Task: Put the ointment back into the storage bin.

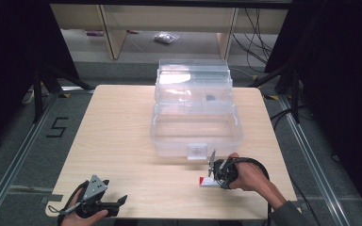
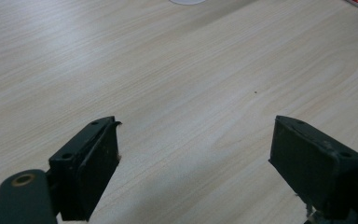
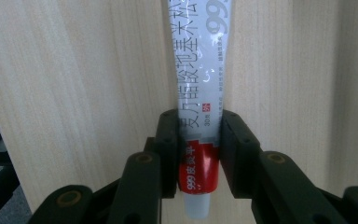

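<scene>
Resting at the table's [image 1: 122, 141] front-left corner, left gripper [image 1: 115, 203] sits low, jaws wide apart, nothing between them, bare wood ahead. Clear plastic box [image 1: 195, 117] stands mid-table, lid up. Just in front of it, right gripper [image 1: 210, 181] has its jaws clamped on an ointment tube [image 3: 200, 93], red-and-white, lying flat on the table; pads press its sides near the cap end.

Lab, rig rails [image 1: 9, 174], floor cables [image 1: 257, 40]

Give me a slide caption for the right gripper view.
Right claw shut on a white-and-red ointment tube lying on the wooden table.
</scene>
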Demonstrator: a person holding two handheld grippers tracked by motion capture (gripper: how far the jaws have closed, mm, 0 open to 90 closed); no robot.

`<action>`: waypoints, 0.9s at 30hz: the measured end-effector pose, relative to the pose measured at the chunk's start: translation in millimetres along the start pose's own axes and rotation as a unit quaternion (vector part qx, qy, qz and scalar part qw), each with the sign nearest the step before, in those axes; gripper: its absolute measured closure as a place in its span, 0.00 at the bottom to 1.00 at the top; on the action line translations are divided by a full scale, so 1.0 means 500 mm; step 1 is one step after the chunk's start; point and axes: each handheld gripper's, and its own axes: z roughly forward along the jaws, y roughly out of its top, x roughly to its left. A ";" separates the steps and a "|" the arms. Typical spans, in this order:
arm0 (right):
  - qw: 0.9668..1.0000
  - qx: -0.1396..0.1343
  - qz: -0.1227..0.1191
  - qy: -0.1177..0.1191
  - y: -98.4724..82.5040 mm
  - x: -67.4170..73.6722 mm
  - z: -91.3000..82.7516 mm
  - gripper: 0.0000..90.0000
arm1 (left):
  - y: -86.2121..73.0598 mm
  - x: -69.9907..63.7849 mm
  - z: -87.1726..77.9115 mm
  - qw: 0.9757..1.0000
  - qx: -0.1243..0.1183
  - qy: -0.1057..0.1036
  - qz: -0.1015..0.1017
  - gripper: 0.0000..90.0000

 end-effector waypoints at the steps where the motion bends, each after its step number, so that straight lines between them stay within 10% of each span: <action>1: 1.000 0.011 0.015 0.003 0.000 0.003 -0.001 0.79 | 0.000 0.001 -0.001 1.000 0.002 0.000 0.006 0.17; 21: 0.999 0.005 0.034 -0.012 0.004 0.013 -0.038 0.79 | 0.001 0.001 -0.001 1.000 0.000 0.000 0.001 0.17; 26: 1.000 0.001 0.001 -0.027 0.003 0.007 -0.050 0.79 | 0.001 0.001 -0.001 1.000 -0.001 -0.001 0.000 0.17; 27: 0.999 0.007 0.027 -0.019 0.004 0.015 -0.056 0.79 | 0.001 0.001 -0.001 1.000 0.000 0.000 0.001 0.17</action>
